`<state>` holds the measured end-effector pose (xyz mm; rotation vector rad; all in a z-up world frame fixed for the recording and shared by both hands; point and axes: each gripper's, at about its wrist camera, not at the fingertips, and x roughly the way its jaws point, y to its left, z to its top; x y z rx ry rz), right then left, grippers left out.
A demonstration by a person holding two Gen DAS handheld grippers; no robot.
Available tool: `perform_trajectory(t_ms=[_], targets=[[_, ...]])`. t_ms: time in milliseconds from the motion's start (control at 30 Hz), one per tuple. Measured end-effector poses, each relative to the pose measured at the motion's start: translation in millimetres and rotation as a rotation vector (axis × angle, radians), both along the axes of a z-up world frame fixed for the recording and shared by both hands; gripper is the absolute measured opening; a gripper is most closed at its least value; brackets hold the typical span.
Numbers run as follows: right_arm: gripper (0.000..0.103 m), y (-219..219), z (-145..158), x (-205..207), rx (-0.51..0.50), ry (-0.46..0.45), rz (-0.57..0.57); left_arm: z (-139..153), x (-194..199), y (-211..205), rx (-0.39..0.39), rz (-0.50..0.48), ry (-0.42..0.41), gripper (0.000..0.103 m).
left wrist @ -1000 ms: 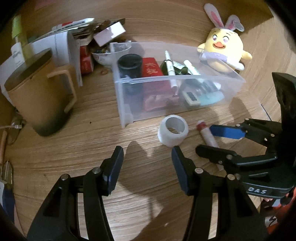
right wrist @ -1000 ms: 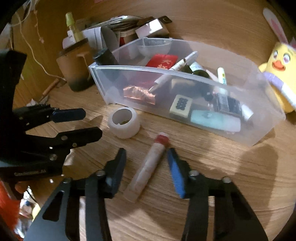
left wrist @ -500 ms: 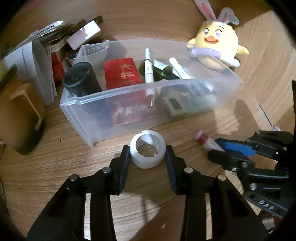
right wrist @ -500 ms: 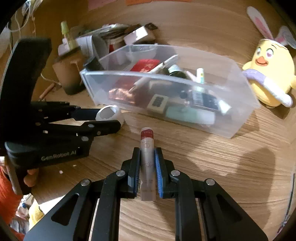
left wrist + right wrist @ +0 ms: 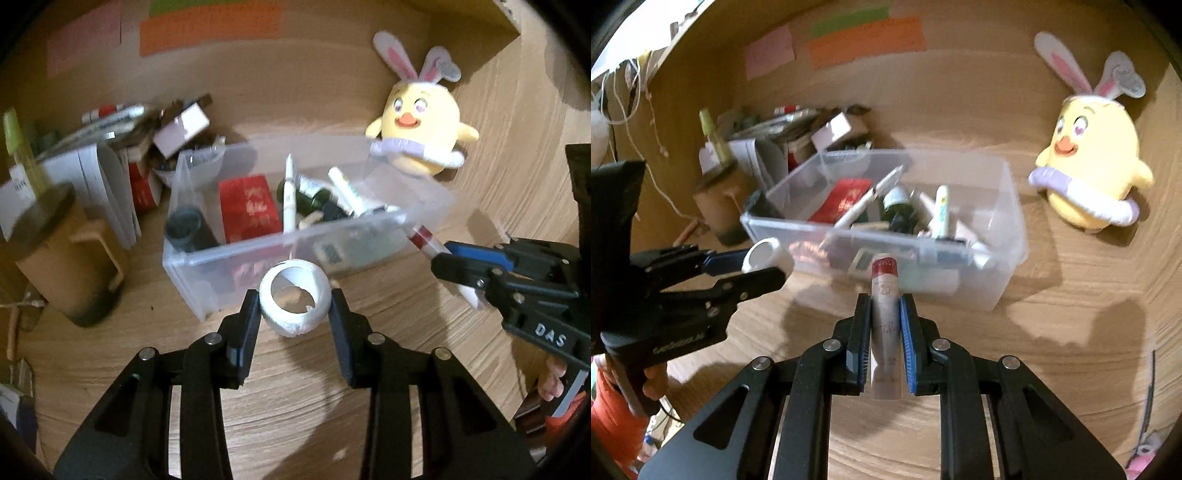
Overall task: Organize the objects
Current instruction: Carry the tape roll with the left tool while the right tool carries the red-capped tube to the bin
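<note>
A wood-grain worktop [image 5: 295, 424] backed by a wooden wall carries the clutter. The white roll of tape [image 5: 294, 300] sits pinched between the left gripper [image 5: 294, 314] jaws, just short of the clear plastic bin [image 5: 207, 258]. The red-capped white tube [image 5: 885, 306] is clamped lengthwise in the right gripper [image 5: 885, 332]. Either could slip, being round, or clip the bin's near wall if carried too low; the two grippers could also collide.
</note>
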<state>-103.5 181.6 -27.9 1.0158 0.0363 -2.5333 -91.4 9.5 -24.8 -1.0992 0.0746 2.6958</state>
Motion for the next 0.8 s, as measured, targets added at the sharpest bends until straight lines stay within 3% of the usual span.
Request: perform_trajectory(t_ms=[500, 800], targets=[[0.014, 17.5, 44.2, -17.0, -0.035, 0.12, -0.042, 54.1, -2.7, 3.6, 0.064, 0.044, 0.138, 0.037], [0.014, 20.4, 54.4, -46.7, -0.045, 0.138, -0.059, 68.7, -22.2, 8.1, 0.088, 0.059, 0.154, 0.037]])
